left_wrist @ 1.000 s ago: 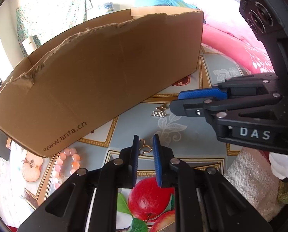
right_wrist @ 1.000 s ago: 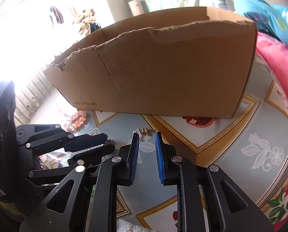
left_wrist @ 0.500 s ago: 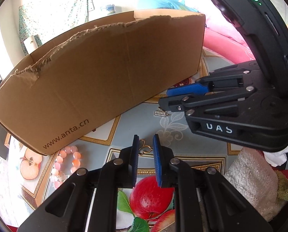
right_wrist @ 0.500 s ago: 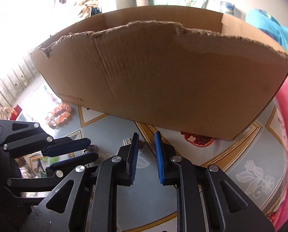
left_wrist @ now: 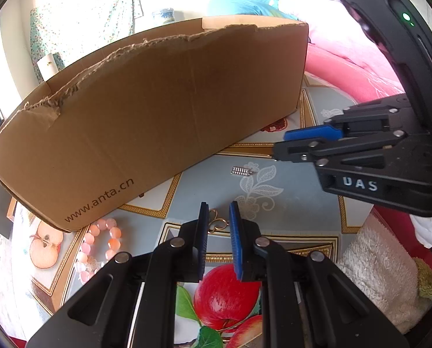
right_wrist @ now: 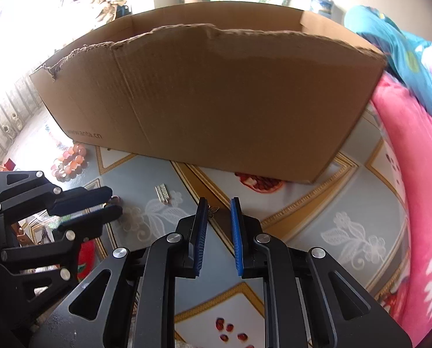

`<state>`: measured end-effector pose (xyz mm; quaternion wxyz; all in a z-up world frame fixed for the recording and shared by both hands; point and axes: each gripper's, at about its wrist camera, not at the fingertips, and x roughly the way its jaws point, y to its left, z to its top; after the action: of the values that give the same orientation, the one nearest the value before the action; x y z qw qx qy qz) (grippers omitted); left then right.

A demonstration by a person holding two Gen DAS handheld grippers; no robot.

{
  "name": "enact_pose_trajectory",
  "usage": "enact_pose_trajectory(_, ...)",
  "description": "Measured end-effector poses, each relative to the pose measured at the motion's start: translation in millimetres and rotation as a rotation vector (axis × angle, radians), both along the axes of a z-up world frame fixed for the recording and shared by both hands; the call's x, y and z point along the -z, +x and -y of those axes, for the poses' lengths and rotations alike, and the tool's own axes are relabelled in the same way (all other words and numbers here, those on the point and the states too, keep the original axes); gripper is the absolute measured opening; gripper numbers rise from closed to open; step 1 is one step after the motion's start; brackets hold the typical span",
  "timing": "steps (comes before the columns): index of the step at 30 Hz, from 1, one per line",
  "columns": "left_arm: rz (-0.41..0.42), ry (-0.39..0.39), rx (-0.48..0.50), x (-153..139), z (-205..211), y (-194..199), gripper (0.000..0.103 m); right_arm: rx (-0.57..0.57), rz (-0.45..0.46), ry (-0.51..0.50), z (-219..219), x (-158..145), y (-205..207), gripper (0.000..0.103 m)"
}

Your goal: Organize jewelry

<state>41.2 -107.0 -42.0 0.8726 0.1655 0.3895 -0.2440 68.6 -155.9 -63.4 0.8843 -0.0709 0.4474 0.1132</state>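
Note:
A torn-edged cardboard box (left_wrist: 158, 110) (right_wrist: 216, 101) stands at the back of the patterned table. In front of it lie a small silver piece (left_wrist: 240, 171) (right_wrist: 162, 192) and a pink bead bracelet (left_wrist: 100, 240) (right_wrist: 70, 159). My left gripper (left_wrist: 217, 208) (right_wrist: 114, 201) is shut on a looped gold ornament (left_wrist: 216, 221) that spans the narrow gap between its pads. My right gripper (right_wrist: 219, 203) (left_wrist: 280, 145) hovers to the right of the silver piece. It is shut to a narrow gap on a tiny gold butterfly piece (right_wrist: 213, 210), which sits against its left pad.
The tablecloth (left_wrist: 297, 203) shows fruit and gold borders. A pink blanket (right_wrist: 404, 174) crowds the right side. A white fluffy towel (left_wrist: 375, 266) lies at the near right. A blue cloth (right_wrist: 390, 43) lies behind the box, and the wall is farther back.
My right gripper has swung to the right, away from the silver piece, and the gold butterfly piece went with it. Its jaws narrowed a little. The left gripper has kept still.

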Motion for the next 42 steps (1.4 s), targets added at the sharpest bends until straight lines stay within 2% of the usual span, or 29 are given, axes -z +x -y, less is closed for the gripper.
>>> enact_pose_trajectory(7,-0.001,-0.005,-0.006,-0.1,0.5,-0.2,0.014,0.045,-0.016,-0.009,-0.6,0.3,-4.7,0.015)
enact_pose_trajectory(13,-0.004,-0.007,-0.008,-0.1,-0.1,1.1,0.014,0.062,-0.021,0.024,4.7,-0.5,-6.7,0.015)
enact_pose_trajectory(20,-0.003,-0.003,-0.009,0.0,0.3,0.5,0.014,0.017,-0.008,0.052,9.5,-11.3,-11.3,0.015)
enact_pose_trajectory(26,-0.003,-0.002,-0.009,0.0,0.2,0.3,0.014,-0.026,-0.019,0.067,16.1,-6.0,-4.1,0.016)
enact_pose_trajectory(37,-0.004,0.000,-0.008,0.0,0.8,0.8,0.014,-0.034,-0.055,0.149,33.7,-7.0,0.5,0.016)
enact_pose_trajectory(42,-0.004,-0.003,-0.010,0.2,0.7,0.7,0.014,-0.011,-0.042,0.129,46.0,-7.4,7.1,0.017)
